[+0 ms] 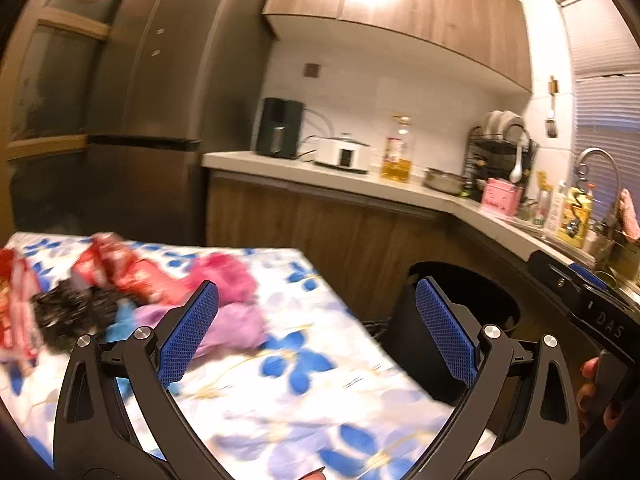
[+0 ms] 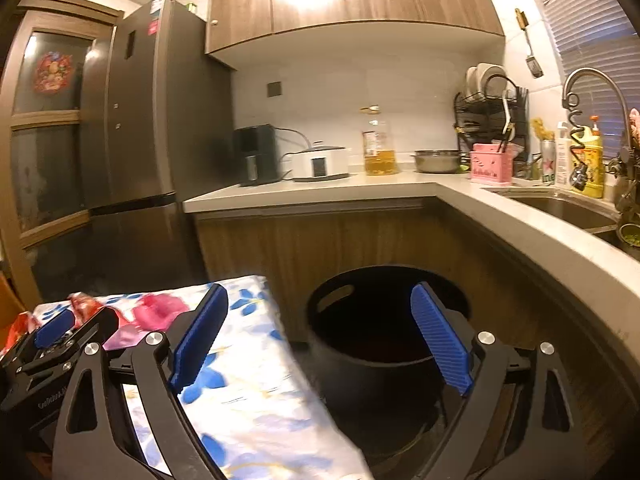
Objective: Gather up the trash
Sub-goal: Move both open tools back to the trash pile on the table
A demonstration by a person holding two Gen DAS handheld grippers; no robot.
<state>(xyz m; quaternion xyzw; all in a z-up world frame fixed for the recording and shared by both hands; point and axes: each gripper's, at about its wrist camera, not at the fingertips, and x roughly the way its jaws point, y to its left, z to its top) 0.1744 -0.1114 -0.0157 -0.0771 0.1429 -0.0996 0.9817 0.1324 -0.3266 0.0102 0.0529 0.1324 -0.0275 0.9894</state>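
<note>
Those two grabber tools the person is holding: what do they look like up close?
Both are black, forked frames with silver bolt heads at the joints. The left gripper carries blue mesh-textured pads; the right gripper carries blue ribbed pads. White lettering marks their black bodies.

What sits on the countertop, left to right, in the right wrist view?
Black appliance → white cooker → oil bottle → steel bowl → pink caddy → yellow detergent bottle. The dish rack and small bottles overlap, so I left them out.
</note>
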